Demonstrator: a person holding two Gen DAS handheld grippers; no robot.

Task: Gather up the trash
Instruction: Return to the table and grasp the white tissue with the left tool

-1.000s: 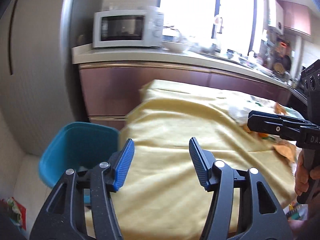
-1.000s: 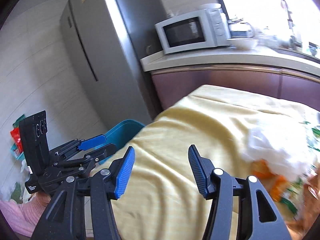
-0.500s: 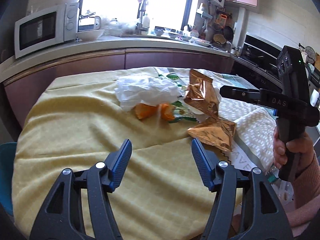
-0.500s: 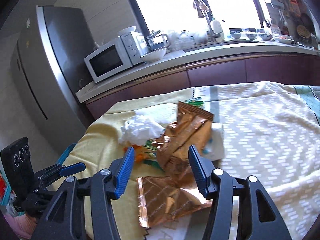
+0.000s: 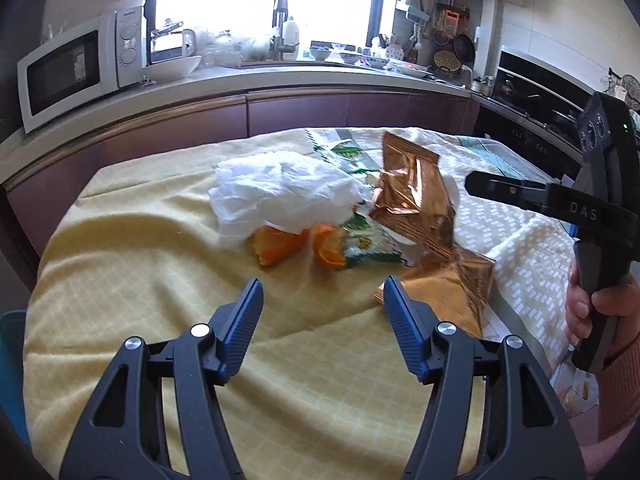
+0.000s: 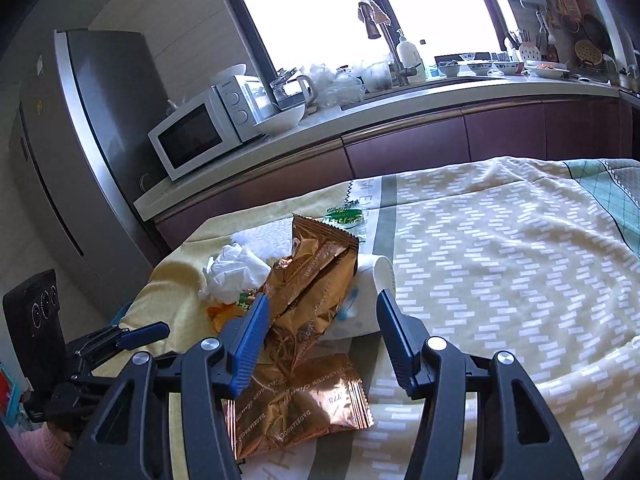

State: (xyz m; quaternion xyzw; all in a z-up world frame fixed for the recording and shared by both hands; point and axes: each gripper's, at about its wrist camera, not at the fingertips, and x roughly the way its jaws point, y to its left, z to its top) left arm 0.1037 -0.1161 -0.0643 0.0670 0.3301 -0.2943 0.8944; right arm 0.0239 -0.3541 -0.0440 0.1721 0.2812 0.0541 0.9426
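Two grippers hover over the table (image 5: pixel 120 360) with its yellow cloth, and neither has hold of anything. The left gripper (image 5: pixel 322 312), low in the left wrist view, has its blue pads standing well apart over bare cloth; the right gripper (image 6: pixel 320 332), low in the right wrist view, is parted about as wide, with nothing pressed between its pads. The trash lies in one cluster at mid-frame of the left view: a white tissue wad (image 5: pixel 280 196) toward the left, orange peel (image 5: pixel 280 246) just below it, a green wrapper (image 5: pixel 366 246) beside the peel, and two copper foil bags to the right. The upper bag (image 5: pixel 412 200) stands tilted, leaning over a white paper cup (image 6: pixel 374 300) that lies on its side; the lower bag (image 5: pixel 448 284) lies flat, touching the upper one. What the coming move likely turns on is the right gripper's line: in its own view the upper bag sits straight ahead between the pads, its long axis running up and away to the right, and the lower bag lies directly under the fingers, its long axis across the frame. The right gripper is judged nearer both bags; the left is nearer the peel and tissue, which lie ahead of its fingers and apart from them. A blue bin (image 5: pixel 10 360) shows at the left edge of the left view, beside the table.
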